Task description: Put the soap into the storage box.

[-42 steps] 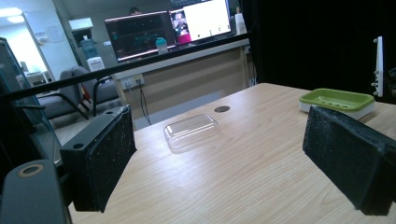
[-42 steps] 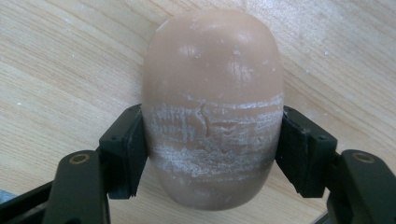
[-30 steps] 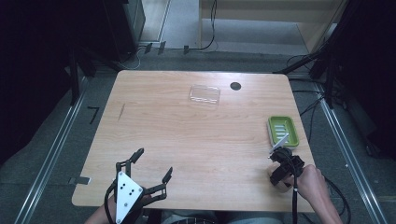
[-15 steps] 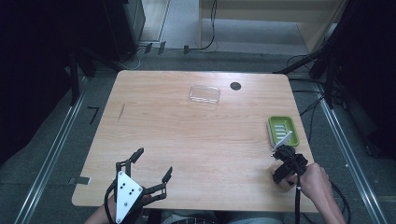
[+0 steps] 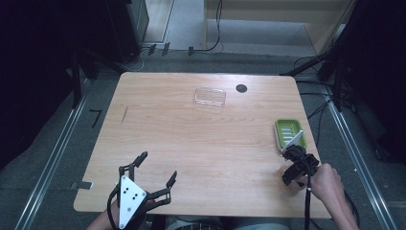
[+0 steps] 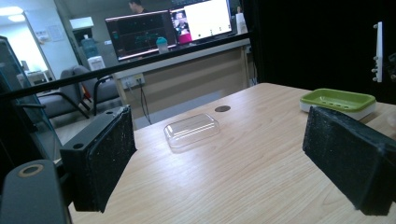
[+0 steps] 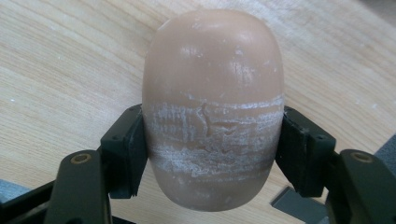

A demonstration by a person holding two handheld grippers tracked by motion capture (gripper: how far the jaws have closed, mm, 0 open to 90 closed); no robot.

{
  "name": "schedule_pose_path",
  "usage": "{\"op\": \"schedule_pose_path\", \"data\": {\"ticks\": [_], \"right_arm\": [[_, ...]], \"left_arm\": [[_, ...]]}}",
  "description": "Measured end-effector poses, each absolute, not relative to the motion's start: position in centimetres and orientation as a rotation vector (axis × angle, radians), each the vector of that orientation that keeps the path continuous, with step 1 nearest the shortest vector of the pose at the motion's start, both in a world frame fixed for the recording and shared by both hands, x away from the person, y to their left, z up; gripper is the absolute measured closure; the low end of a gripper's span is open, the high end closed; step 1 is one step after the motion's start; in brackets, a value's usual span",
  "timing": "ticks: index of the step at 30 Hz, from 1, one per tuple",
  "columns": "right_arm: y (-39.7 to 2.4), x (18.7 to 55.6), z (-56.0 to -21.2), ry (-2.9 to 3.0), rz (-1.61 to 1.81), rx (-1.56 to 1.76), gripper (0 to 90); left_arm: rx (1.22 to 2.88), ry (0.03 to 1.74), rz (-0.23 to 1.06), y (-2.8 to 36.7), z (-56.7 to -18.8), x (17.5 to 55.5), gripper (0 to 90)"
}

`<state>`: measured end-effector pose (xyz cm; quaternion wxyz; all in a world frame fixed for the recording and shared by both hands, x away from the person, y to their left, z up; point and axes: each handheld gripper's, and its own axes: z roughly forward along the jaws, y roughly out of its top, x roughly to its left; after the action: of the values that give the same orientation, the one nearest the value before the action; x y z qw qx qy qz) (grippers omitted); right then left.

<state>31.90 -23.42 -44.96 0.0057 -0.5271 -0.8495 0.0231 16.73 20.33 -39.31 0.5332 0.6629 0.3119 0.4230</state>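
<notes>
A tan, oval bar of soap with white scuff marks is clamped between the pads of my right gripper, just above the wooden table. In the high view that right gripper hangs near the table's right edge, just in front of a green soap dish. My left gripper rests at the front left. Its jaws stand wide apart with nothing between them. The soap dish lies beyond its right pad.
A clear plastic lid lies toward the back middle of the table, and the same lid is seen ahead of the left gripper. A small dark round spot sits beside it. Cables run on the floor around the table.
My right gripper has shifted slightly to the right with the soap in it. The left gripper has stayed where it was.
</notes>
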Motion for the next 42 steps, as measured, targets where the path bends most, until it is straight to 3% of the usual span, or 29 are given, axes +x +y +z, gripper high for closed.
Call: {"op": "schedule_pose_path", "data": {"ticks": [42], "right_arm": [[-24.2, 34.5, -42.5, -2.637, 0.038, -1.698, 33.5]], "left_arm": [[1.579, 0.743, 1.004, 20.4, -39.3, 16.8, 9.9]]}}
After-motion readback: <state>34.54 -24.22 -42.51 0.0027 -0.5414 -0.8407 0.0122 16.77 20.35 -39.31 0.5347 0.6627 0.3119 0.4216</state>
